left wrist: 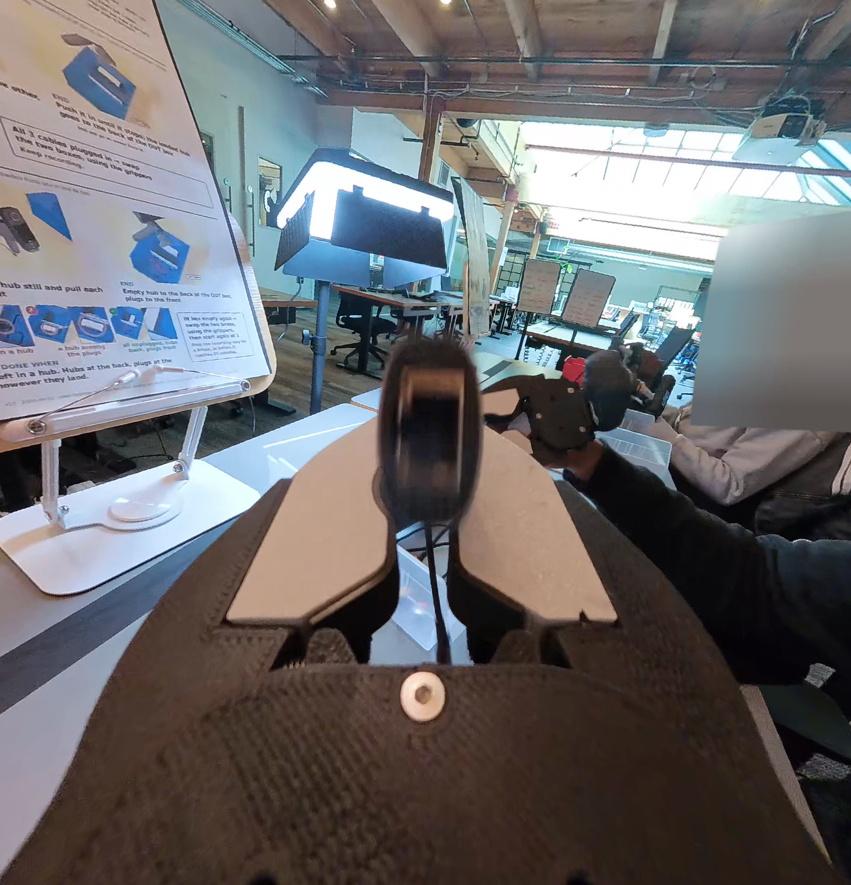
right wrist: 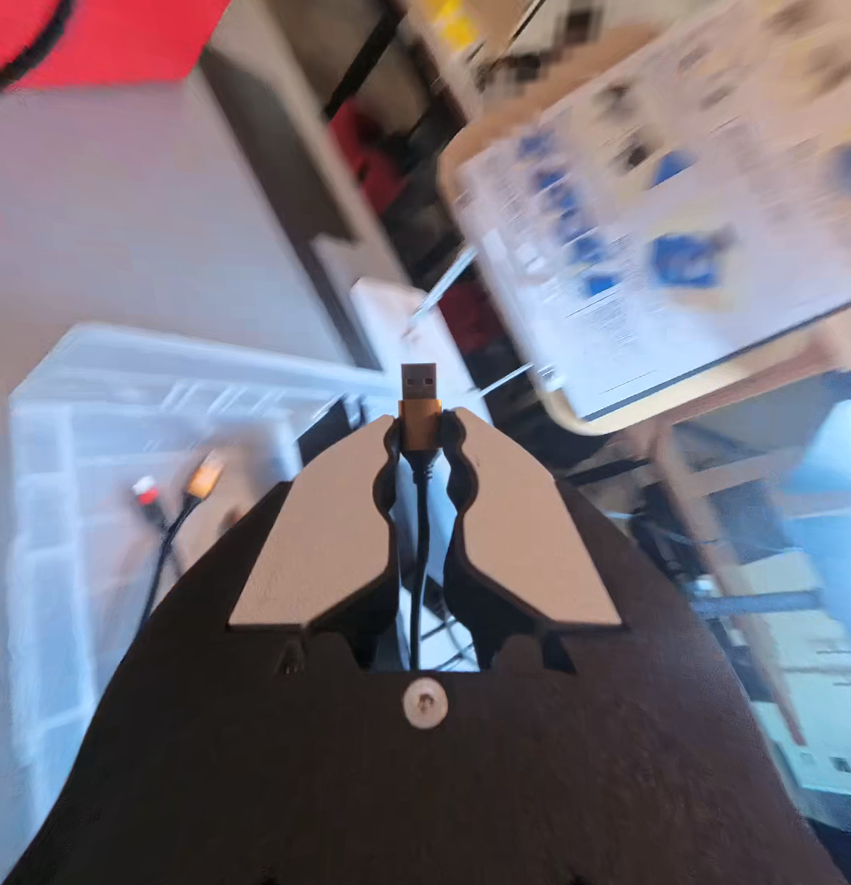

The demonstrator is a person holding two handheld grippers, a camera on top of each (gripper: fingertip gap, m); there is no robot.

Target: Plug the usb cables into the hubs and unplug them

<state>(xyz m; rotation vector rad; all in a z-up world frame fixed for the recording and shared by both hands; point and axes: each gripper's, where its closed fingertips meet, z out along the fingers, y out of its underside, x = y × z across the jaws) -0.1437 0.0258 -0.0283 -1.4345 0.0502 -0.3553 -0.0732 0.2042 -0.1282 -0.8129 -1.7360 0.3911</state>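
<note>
My left gripper (left wrist: pixel 428 459) is shut on a black oval USB hub (left wrist: pixel 426 407), held up end-on in the air. The hub's thin black cable (left wrist: pixel 435 598) hangs down between the fingers. My right gripper (right wrist: pixel 419 424) is shut on the orange collar of a USB cable plug (right wrist: pixel 419 388), whose metal end points forward past the fingertips. Its black cable runs back between the fingers. In the left wrist view the right gripper (left wrist: pixel 507 419) is farther off on the right, held by a gloved hand (left wrist: pixel 605 392). The right wrist view is blurred.
A clear plastic bin (right wrist: pixel 45 431) at the left holds a red plug (right wrist: pixel 143 488) and an orange plug (right wrist: pixel 205 476). An instruction sheet (left wrist: pixel 102 215) leans on a white stand (left wrist: pixel 102 536) on the table. A studio light (left wrist: pixel 366 225) stands behind. A person's grey sleeve (left wrist: pixel 749 459) is at the right. Tip to tip, the grippers are about 20 cm apart.
</note>
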